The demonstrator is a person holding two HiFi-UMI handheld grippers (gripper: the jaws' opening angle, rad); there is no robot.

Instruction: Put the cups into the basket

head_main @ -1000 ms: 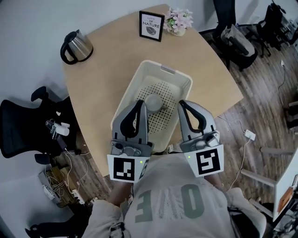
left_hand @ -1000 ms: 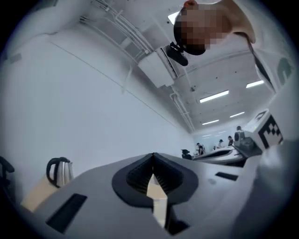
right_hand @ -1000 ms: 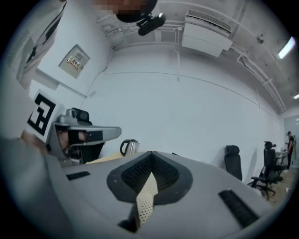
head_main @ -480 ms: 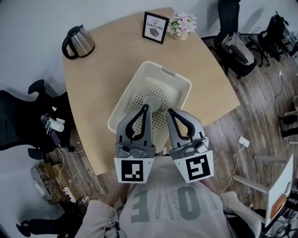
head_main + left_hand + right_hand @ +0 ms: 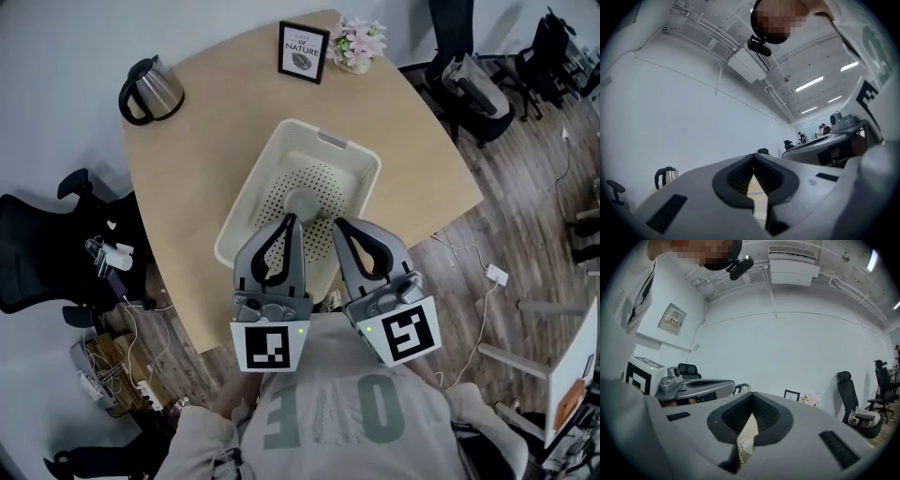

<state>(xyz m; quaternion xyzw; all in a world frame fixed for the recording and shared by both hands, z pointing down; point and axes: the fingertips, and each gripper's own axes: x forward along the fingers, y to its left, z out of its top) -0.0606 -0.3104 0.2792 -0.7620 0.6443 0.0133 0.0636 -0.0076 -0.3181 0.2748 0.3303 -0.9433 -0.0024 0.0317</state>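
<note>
A cream perforated basket (image 5: 246, 192) stands in the middle of the round wooden table (image 5: 202, 141). One grey cup (image 5: 302, 202) sits upside down on its floor. My left gripper (image 5: 289, 220) and right gripper (image 5: 338, 225) hang side by side over the basket's near end, close to my chest. Both are shut with nothing between the jaws. In the left gripper view the left gripper (image 5: 753, 156) points level across the table. The right gripper (image 5: 752, 395) does the same in its view. A strip of the basket (image 5: 747, 434) shows below its closed jaws. No other cup is visible.
At the table's far left stands a steel kettle (image 5: 150, 89). A framed picture (image 5: 301, 52) and a small pot of flowers (image 5: 353, 42) sit at the far edge. Black office chairs stand at the left (image 5: 47, 253) and the far right (image 5: 478, 84). Cables lie on the floor.
The two grippers have drawn closer together, the right one shifting left toward the left one. Both stay shut. The cup in the basket has not moved.
</note>
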